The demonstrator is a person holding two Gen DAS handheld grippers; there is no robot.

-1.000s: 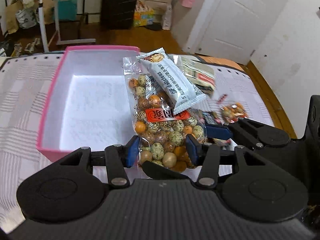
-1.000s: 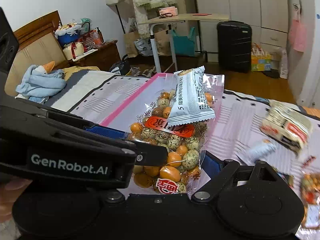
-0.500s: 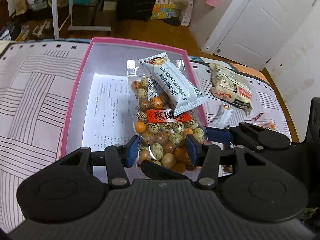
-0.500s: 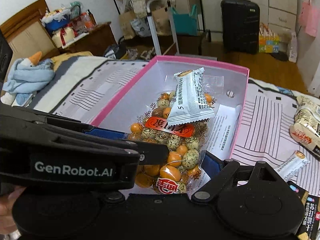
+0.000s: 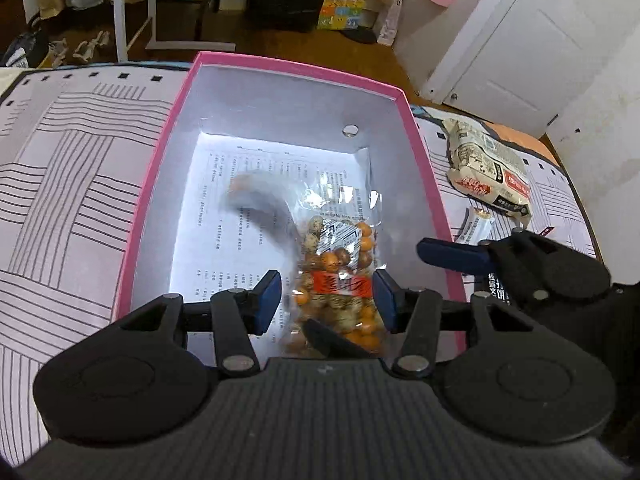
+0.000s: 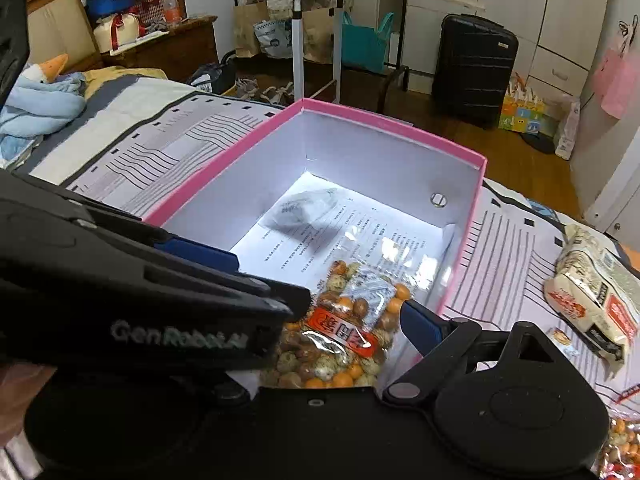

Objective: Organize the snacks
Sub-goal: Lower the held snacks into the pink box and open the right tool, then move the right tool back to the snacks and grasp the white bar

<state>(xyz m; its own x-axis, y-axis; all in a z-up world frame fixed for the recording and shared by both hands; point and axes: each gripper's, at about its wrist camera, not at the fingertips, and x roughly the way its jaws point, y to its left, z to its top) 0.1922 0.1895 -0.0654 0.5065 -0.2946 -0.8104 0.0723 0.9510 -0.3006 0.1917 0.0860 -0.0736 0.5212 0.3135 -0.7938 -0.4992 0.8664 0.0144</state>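
Note:
A clear bag of coated peanuts [image 5: 340, 280] with a red label lies in the near end of the pink box [image 5: 152, 184], also in the right wrist view [image 6: 340, 336]. A white wrapped bar [image 5: 256, 204] is a motion blur, falling inside the box; it also shows in the right wrist view [image 6: 302, 210]. My left gripper [image 5: 327, 300] is open, its blue pads [image 5: 266, 300] either side of the peanut bag without pressing it. My right gripper [image 6: 320, 296] is open over the box's near right corner; its left side is hidden behind the left gripper's body.
The box [image 6: 384, 124] sits on a striped bedsheet [image 5: 68, 200] and is lined with printed paper. A large white snack pack [image 5: 488, 172] and a small wrapped bar [image 5: 476, 224] lie right of the box. More peanuts show at bottom right [image 6: 624, 444]. Wooden floor and furniture lie beyond.
Both grippers moved over the box and opened. The peanut bag dropped into the box's near end, and the white bar slid off it toward the far left.

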